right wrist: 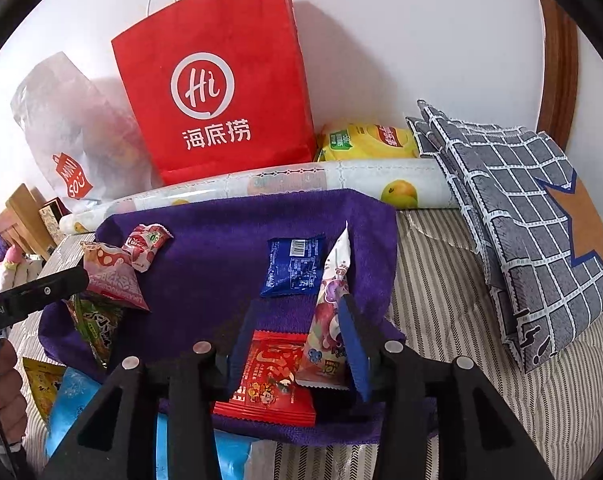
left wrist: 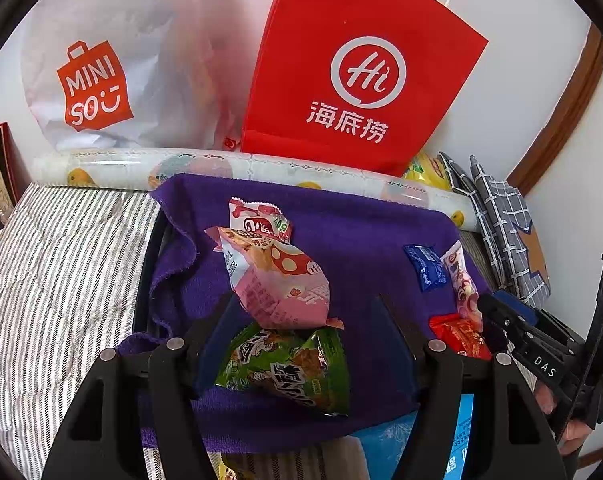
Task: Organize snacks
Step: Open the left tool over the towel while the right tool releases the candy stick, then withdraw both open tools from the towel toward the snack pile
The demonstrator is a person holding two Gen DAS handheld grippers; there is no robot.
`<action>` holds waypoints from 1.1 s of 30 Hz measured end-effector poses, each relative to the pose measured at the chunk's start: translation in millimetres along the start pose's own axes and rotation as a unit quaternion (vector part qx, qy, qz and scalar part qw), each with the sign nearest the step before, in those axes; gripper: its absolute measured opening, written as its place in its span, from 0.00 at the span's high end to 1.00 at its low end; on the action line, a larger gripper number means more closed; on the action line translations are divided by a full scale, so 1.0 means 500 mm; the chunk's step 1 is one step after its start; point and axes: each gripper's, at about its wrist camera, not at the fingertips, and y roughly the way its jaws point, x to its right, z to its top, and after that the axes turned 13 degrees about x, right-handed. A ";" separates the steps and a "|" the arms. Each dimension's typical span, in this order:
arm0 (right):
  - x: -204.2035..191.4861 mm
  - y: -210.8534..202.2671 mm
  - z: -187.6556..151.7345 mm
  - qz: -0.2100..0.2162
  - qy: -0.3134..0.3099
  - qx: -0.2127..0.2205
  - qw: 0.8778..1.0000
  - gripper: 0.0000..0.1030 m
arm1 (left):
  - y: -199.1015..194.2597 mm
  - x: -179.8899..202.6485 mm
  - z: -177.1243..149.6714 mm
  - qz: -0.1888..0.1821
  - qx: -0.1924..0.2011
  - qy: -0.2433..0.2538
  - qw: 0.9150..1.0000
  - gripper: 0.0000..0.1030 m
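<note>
Snack packets lie on a purple towel [left wrist: 361, 240] spread over striped bedding. My left gripper [left wrist: 305, 296] is open around a green packet [left wrist: 289, 364] and a pink packet [left wrist: 285, 292] without pressing either; a small red-and-white packet [left wrist: 257, 220] lies just beyond them. My right gripper [right wrist: 301, 300] is open too. A red packet [right wrist: 269, 384] lies flat between its blue pads, and a white-and-purple packet [right wrist: 329, 320] stands tilted against the right pad. A blue packet [right wrist: 293, 268] lies just ahead of it.
A red paper bag [right wrist: 221, 80] and a white plastic bag [left wrist: 101, 60] stand against the wall behind a patterned roll [right wrist: 301, 180]. A yellow packet [right wrist: 369, 140] and checked grey fabric [right wrist: 521, 220] lie at the right. Blue packaging [right wrist: 73, 400] pokes out under the towel.
</note>
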 end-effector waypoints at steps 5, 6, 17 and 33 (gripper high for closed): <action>-0.002 -0.012 0.002 0.004 -0.003 0.020 1.000 0.61 | -0.012 0.002 0.005 0.009 0.018 0.007 1.000 0.34; -0.002 -0.016 0.003 0.004 -0.004 0.026 1.000 0.61 | -0.014 0.002 0.007 0.011 0.020 0.009 1.000 0.34; 0.006 -0.093 0.009 -0.026 0.004 0.074 0.997 0.61 | -0.040 -0.006 0.018 0.002 0.033 -0.002 0.999 0.34; 0.032 -0.252 -0.087 -0.076 0.020 -0.010 0.997 0.59 | -0.160 0.022 -0.018 -0.015 0.041 0.041 0.998 0.43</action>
